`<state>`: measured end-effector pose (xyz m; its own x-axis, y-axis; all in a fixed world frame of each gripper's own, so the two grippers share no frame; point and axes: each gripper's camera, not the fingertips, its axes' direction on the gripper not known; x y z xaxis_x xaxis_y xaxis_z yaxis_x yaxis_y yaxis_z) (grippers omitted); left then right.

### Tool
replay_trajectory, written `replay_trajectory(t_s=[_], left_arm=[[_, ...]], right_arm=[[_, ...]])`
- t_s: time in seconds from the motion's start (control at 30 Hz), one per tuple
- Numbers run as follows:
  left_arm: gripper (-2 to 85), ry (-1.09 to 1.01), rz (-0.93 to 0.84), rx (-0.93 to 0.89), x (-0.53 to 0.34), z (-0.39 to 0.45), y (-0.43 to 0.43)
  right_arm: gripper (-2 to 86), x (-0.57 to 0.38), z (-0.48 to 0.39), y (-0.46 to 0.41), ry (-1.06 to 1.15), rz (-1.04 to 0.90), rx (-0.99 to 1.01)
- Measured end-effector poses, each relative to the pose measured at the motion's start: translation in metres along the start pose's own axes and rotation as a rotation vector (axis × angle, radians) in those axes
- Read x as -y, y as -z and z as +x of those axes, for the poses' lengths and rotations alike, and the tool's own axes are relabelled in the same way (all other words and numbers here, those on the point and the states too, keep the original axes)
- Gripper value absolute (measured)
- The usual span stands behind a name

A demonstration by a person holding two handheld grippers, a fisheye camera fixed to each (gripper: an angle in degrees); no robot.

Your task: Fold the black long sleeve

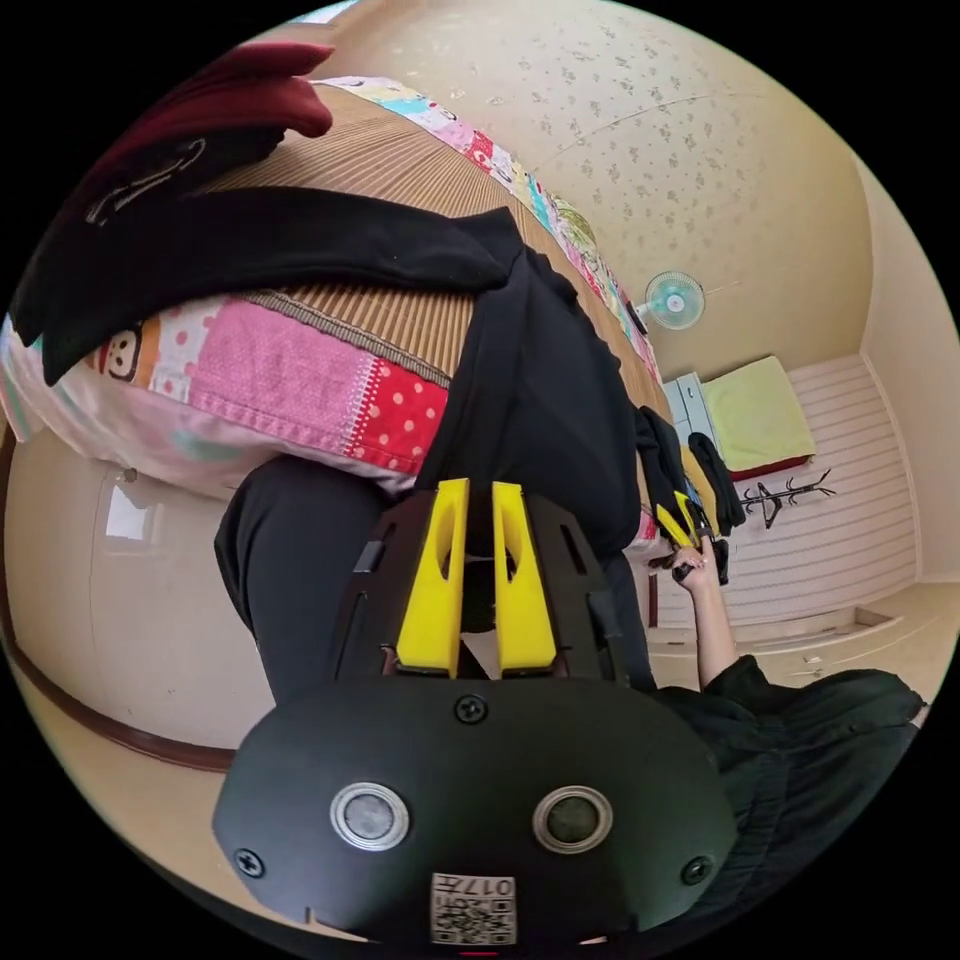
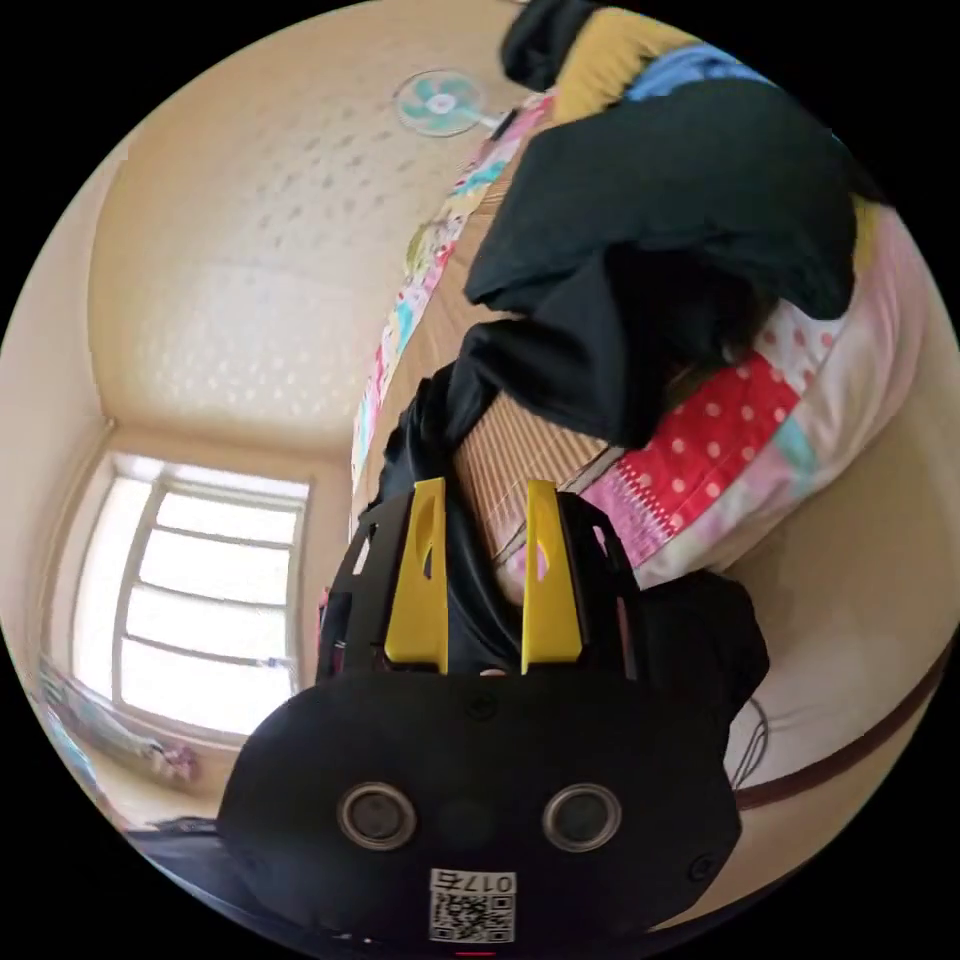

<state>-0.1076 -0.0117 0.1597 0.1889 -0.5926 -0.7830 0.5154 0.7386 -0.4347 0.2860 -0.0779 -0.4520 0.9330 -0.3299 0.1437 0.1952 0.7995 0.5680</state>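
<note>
Two yellow tongs grip the black long sleeve (image 1: 540, 390), which hangs off the edge of the bed (image 1: 300, 390). Left tongs (image 1: 478, 500) are nearly closed on black cloth just past their tips. Right tongs (image 2: 485, 500) stand wider apart, with a fold of cloth between their jaws.

I can make out no words; the white print (image 1: 135, 190) on the dark red garment (image 1: 235, 90) is too warped.
</note>
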Motion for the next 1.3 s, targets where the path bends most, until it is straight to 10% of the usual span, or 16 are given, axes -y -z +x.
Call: replay_trajectory(t_s=[0.37,0.57,0.97,1.13,1.3], left_arm=[[5.3,0.046,0.082,0.066,-0.02,0.017,0.03],[5.3,-0.008,0.121,0.131,-0.021,0.042,0.039],[5.3,-0.051,0.118,0.127,-0.034,0.053,0.045],[5.3,0.004,0.117,0.081,-0.041,0.038,0.044],[5.3,0.011,0.097,0.064,-0.036,0.029,0.05]], right_arm=[[9.4,-0.004,0.099,0.028,-0.511,0.21,0.466],[4.2,0.017,0.119,0.038,-0.64,0.211,0.364],[2.3,0.006,-0.075,0.177,0.714,0.319,-0.027],[2.2,-0.019,0.047,0.194,0.326,0.336,-0.26],[1.9,-0.042,0.095,0.197,0.098,0.392,-0.069]])
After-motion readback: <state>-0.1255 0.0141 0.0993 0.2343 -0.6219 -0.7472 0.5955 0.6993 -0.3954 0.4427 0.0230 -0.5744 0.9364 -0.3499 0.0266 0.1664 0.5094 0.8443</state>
